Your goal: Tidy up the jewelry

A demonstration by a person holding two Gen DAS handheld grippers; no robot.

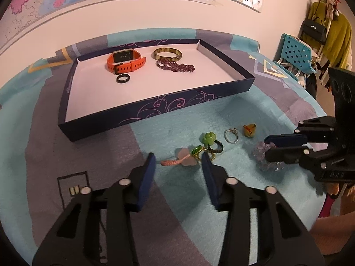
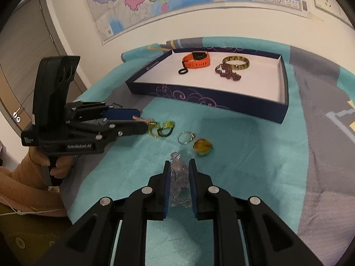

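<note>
Orange watch (image 1: 125, 61); navy swirl-patterned tray (image 1: 155, 108); teal-and-grey cloth (image 1: 188, 119).

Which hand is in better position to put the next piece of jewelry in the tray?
Right, probably. The right gripper already has the clear bead bracelet between its fingers. The left gripper is open around the pink charm, not gripping it.

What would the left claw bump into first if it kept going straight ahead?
Probably the pink charm on the blanket, which lies between the left claw's open fingers. The green bead ring sits just past it. Depth is hard to judge here.
</note>
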